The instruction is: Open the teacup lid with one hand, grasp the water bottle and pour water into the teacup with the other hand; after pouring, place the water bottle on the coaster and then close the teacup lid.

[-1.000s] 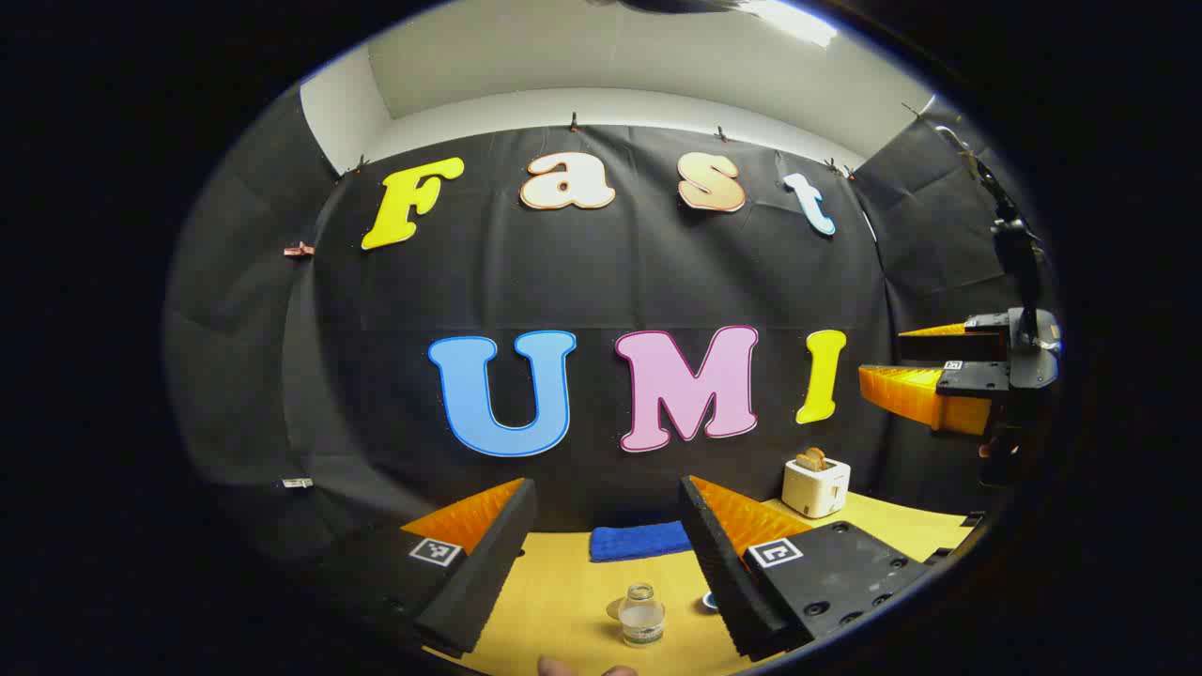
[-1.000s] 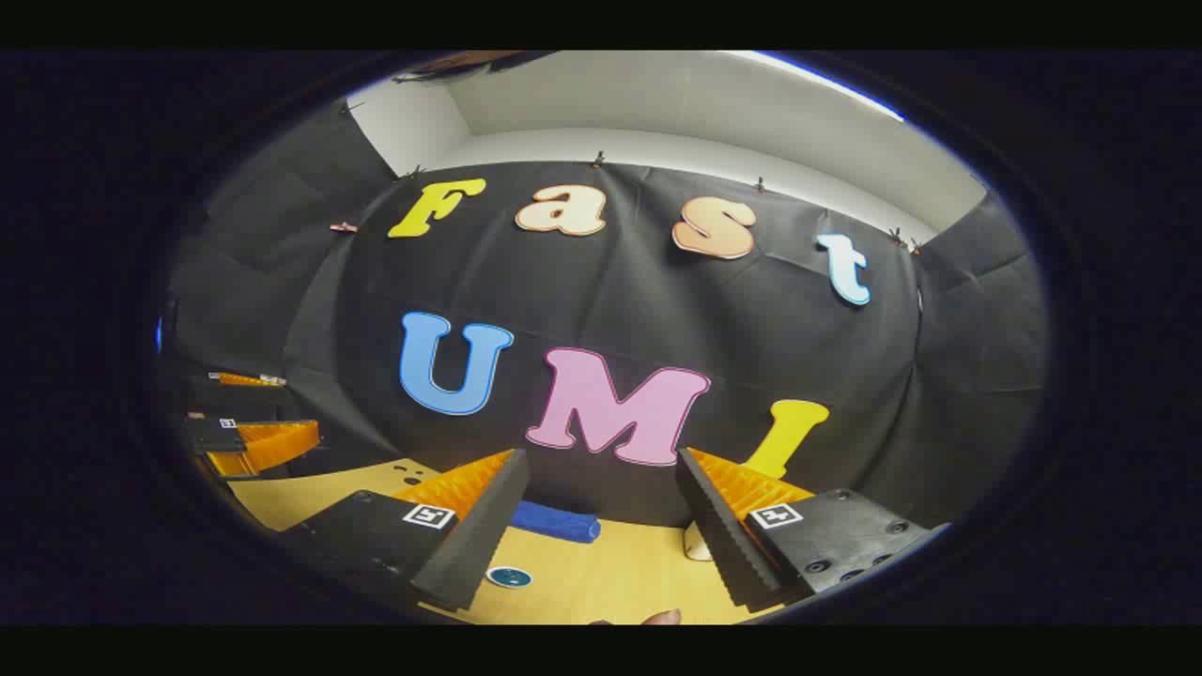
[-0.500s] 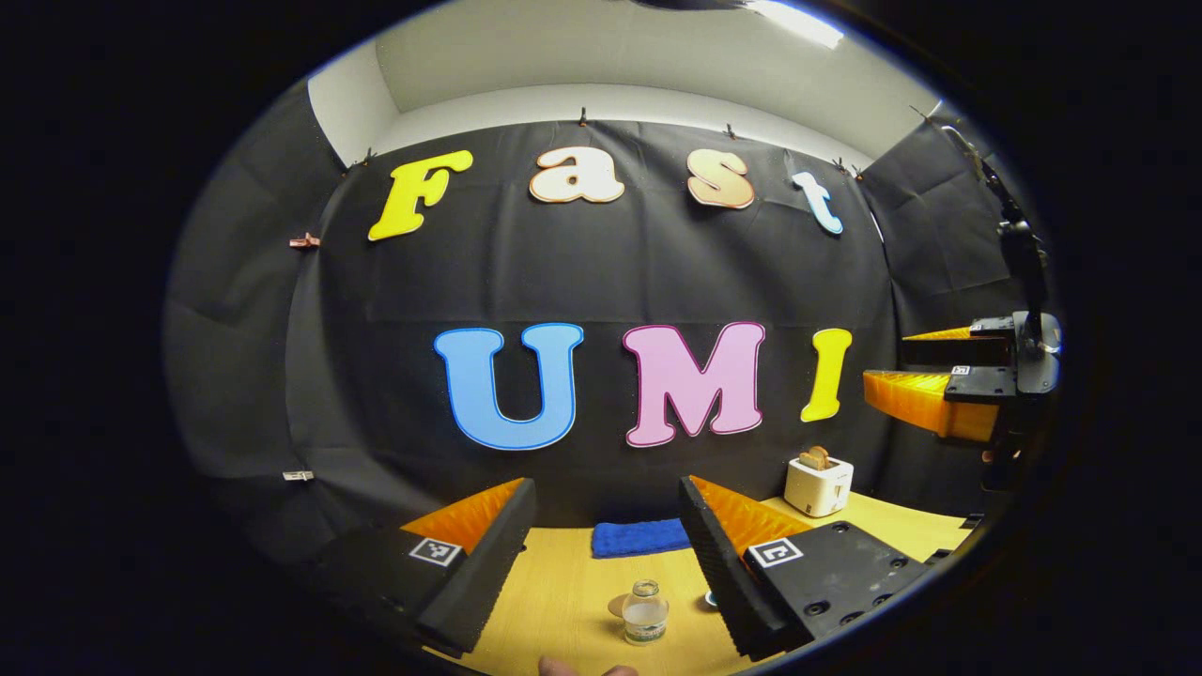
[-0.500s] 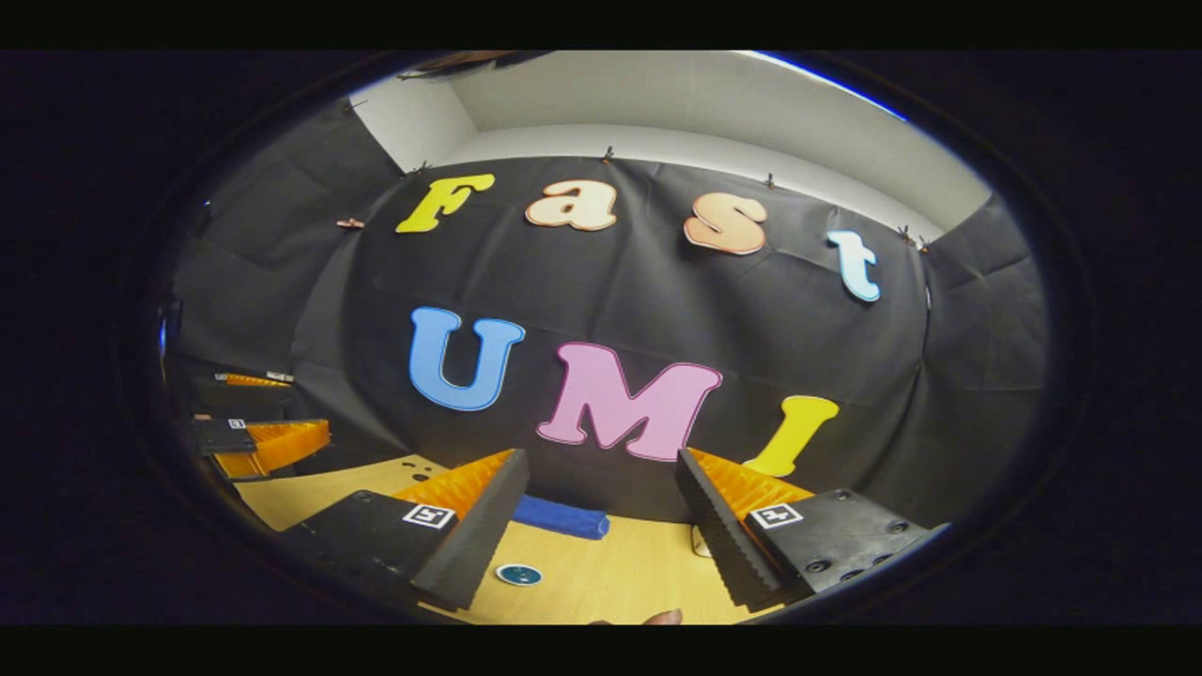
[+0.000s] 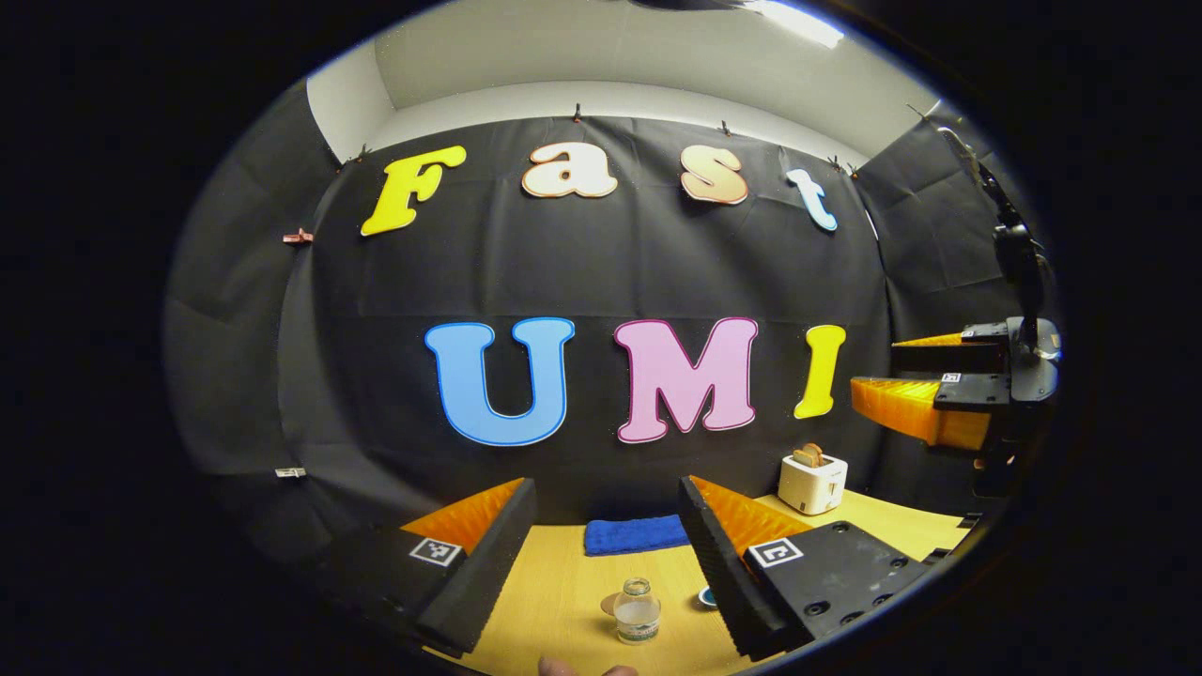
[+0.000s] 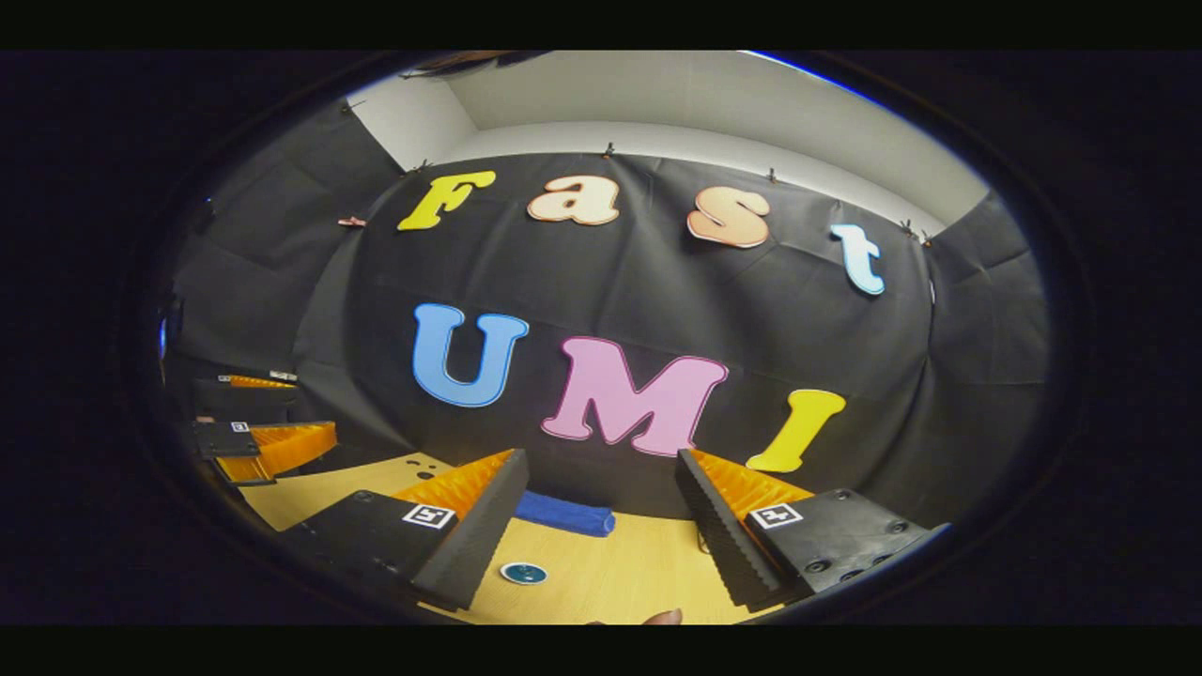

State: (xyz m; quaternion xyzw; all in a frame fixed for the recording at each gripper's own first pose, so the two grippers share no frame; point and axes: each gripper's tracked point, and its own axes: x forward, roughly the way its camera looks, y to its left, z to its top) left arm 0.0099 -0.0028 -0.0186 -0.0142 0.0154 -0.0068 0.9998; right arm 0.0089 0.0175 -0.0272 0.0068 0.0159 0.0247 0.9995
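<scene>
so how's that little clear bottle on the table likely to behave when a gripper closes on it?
The water bottle looks like clear glass or hard plastic, so probably stiff and somewhat slippery between the fingers. It stands upright, short with a narrow neck, so it seems fairly stable, though a push near the neck could tip it. It appears partly filled, so likely heavier than it looks, and the water may slosh.

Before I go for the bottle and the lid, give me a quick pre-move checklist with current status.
1. Left gripper open, holding nothing: ok.
2. Right gripper open, holding nothing: ok.
3. Bottle upright on the table, between the left fingers' line: ok.
4. Coaster bare, ready for the bottle: ok.
5. Teacup and lid located: cannot tell.
6. Towel and toaster well behind the bottle: ok.
</scene>
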